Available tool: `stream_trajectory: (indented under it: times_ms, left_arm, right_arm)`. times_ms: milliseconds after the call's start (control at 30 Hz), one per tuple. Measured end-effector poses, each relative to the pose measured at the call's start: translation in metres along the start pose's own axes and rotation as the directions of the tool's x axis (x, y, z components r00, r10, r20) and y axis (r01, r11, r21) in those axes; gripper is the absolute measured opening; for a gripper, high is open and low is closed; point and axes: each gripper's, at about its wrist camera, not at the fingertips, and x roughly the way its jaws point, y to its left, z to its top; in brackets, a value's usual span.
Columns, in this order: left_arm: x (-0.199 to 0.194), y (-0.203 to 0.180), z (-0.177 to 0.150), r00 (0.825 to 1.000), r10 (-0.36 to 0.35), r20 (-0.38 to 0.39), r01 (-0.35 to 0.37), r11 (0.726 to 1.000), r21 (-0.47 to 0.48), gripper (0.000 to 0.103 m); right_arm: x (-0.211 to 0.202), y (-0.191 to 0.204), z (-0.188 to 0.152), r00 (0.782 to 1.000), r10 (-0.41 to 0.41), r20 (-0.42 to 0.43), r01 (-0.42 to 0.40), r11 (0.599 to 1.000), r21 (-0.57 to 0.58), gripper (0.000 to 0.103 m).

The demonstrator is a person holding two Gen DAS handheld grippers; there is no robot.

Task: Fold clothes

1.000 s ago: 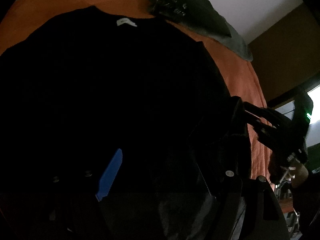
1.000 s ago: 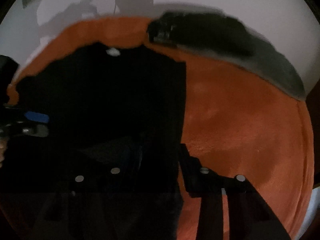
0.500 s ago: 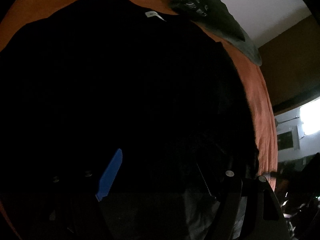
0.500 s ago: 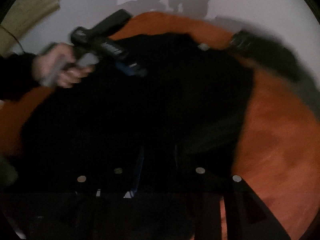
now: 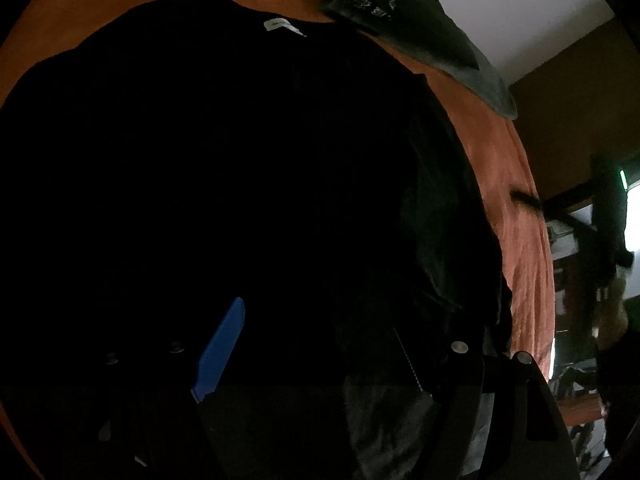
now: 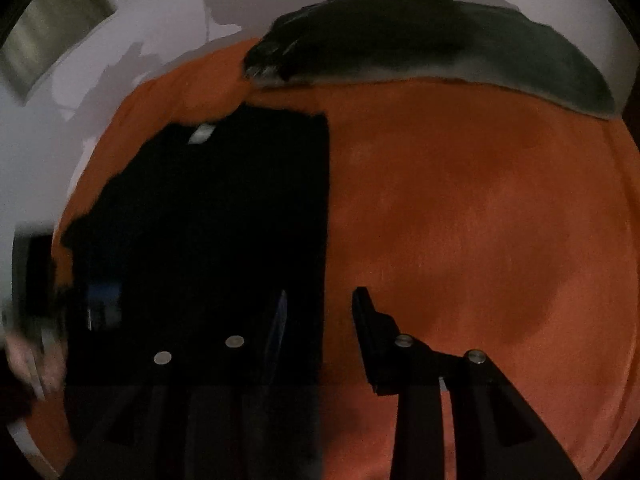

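A black shirt (image 5: 240, 160) lies flat on the orange bed cover (image 5: 516, 200), its white collar label (image 5: 284, 28) at the far end. My left gripper (image 5: 340, 344) hovers over the shirt's near part with its jaws wide apart; the blue pad (image 5: 220, 348) shows and nothing is pinched. In the right wrist view the shirt (image 6: 224, 220) has a straight folded right edge. My right gripper (image 6: 320, 312) straddles that edge near its lower end. Its jaws are opening, and the pads do not press the cloth. The left gripper (image 6: 100, 308) is a blur at the left.
A dark grey heap of cloth or a pillow (image 6: 440, 44) lies along the bed's far edge against the white wall (image 6: 60, 140). Bare orange cover (image 6: 480, 220) spreads right of the shirt. A brown wall (image 5: 568, 100) and dim furniture stand beyond the bed's right side.
The right gripper swung left across the shirt, then came back to its right edge. A folded layer now lies on the shirt's right side. The left gripper stayed put.
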Motion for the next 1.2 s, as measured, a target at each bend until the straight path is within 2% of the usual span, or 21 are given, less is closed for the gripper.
stream_trajectory:
  times_ms: [133, 300, 367, 400, 433, 567, 700, 767, 833, 900, 967, 1000, 1033, 1067, 1133, 1200]
  left_arm:
    - [-0.007, 0.005, -0.004, 1.0, 0.006, 0.004, -0.006, 1.0, 0.004, 0.077]
    - [-0.018, 0.025, -0.011, 1.0, 0.01, 0.011, -0.01, 0.999, -0.031, 0.077]
    - [-0.022, 0.034, -0.013, 1.0, 0.01, 0.013, -0.01, 0.999, -0.053, 0.077]
    - [-0.023, 0.038, -0.014, 1.0, 0.012, 0.014, -0.011, 0.998, -0.063, 0.077]
    - [-0.024, 0.042, -0.015, 1.0, 0.014, 0.014, -0.013, 0.997, -0.07, 0.077]
    - [-0.03, 0.053, -0.017, 1.0, 0.019, 0.018, -0.018, 0.996, -0.086, 0.077]
    - [-0.03, 0.06, -0.017, 1.0, 0.018, 0.015, -0.017, 0.995, -0.097, 0.077]
    - [-0.028, 0.06, -0.016, 1.0, 0.018, 0.011, -0.017, 0.995, -0.099, 0.077]
    - [-0.027, 0.059, -0.015, 1.0, 0.02, 0.008, -0.019, 0.996, -0.092, 0.077]
    - [-0.026, 0.058, -0.014, 1.0, 0.019, 0.005, -0.018, 0.996, -0.084, 0.077]
    - [-0.025, 0.058, -0.014, 1.0, 0.016, 0.003, -0.015, 0.997, -0.075, 0.077]
    - [-0.025, 0.059, -0.014, 1.0, 0.016, 0.003, -0.015, 0.997, -0.072, 0.077]
    - [-0.024, 0.059, -0.014, 1.0, 0.015, 0.001, -0.015, 0.997, -0.072, 0.077]
    - [-0.024, 0.06, -0.014, 1.0, 0.014, -0.001, -0.014, 0.997, -0.074, 0.077]
    - [-0.023, 0.06, -0.013, 1.0, 0.012, -0.003, -0.012, 0.997, -0.075, 0.077]
    - [-0.023, 0.058, -0.013, 1.0, 0.011, -0.003, -0.011, 0.997, -0.072, 0.077]
  right_arm:
    - [0.028, 0.02, 0.052, 1.0, 0.009, 0.013, -0.01, 0.999, 0.049, 0.033]
    - [0.075, 0.037, 0.087, 0.993, -0.097, -0.061, 0.097, 0.995, -0.012, 0.033]
    - [0.089, 0.036, 0.088, 0.99, -0.114, -0.079, 0.113, 0.993, -0.012, 0.025]
    - [0.094, 0.034, 0.087, 0.99, -0.116, -0.081, 0.115, 0.993, -0.013, 0.01]
    - [0.097, 0.033, 0.086, 0.99, -0.119, -0.079, 0.118, 0.993, -0.014, 0.003]
    - [0.081, 0.021, 0.083, 0.99, -0.138, -0.003, 0.138, 0.99, 0.007, 0.002]
    - [0.058, -0.01, 0.088, 0.981, -0.178, 0.081, 0.17, 0.981, 0.094, 0.0]
    - [0.053, -0.022, 0.092, 0.972, -0.214, 0.101, 0.201, 0.972, 0.125, 0.0]
    - [0.057, -0.039, 0.097, 0.982, -0.179, 0.066, 0.163, 0.967, 0.194, 0.0]
    - [0.058, -0.051, 0.097, 0.996, -0.083, 0.035, 0.07, 0.96, 0.27, 0.002]
    - [0.06, -0.053, 0.096, 1.0, 0.006, 0.016, -0.011, 0.954, 0.301, 0.004]
    - [0.062, -0.047, 0.094, 1.0, 0.024, 0.004, -0.024, 0.96, 0.278, 0.01]
    - [0.064, -0.041, 0.093, 0.999, 0.042, -0.009, -0.038, 0.966, 0.255, 0.02]
    - [0.067, -0.035, 0.091, 0.998, 0.054, -0.022, -0.048, 0.972, 0.232, 0.024]
    - [0.073, -0.025, 0.09, 0.998, 0.032, -0.047, -0.023, 0.983, 0.18, 0.026]
    - [0.078, -0.015, 0.091, 0.996, -0.078, -0.048, 0.083, 0.991, 0.109, 0.026]
